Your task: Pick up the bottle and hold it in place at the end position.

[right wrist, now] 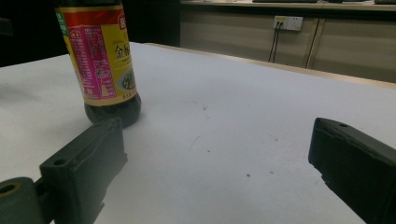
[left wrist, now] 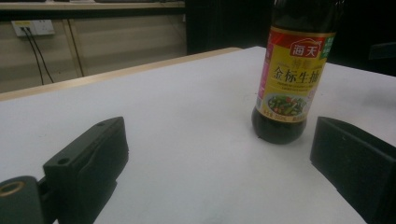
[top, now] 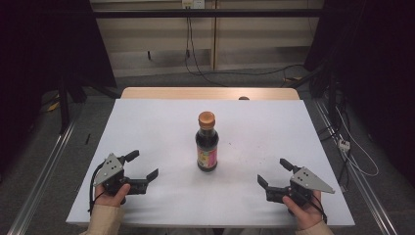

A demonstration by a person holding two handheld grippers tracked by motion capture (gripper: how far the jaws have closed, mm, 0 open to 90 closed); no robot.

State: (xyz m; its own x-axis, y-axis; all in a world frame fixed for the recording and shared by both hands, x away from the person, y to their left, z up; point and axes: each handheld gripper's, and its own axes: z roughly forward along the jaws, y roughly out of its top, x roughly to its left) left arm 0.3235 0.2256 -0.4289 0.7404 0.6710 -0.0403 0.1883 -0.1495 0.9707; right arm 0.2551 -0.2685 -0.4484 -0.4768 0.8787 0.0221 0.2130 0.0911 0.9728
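A dark soy sauce bottle [top: 207, 142] with an orange cap and a yellow and pink label stands upright in the middle of the white table [top: 147, 122]. My left gripper [top: 143, 165] rests near the front left, open, nothing between its jaws. My right gripper [top: 275, 172] sits near the front right, also open and empty. In the left gripper view the bottle [left wrist: 292, 79] stands ahead to the right, beyond the jaws. The right gripper view has the bottle [right wrist: 102, 65] ahead to the left, just past the left jaw.
The table's far wooden edge [top: 210, 93] shows beyond the white sheet. Cables [top: 195, 58] run across the floor behind, and a wall socket [right wrist: 287, 22] sits on the back wall. A metal rail [top: 44, 166] runs along the left side.
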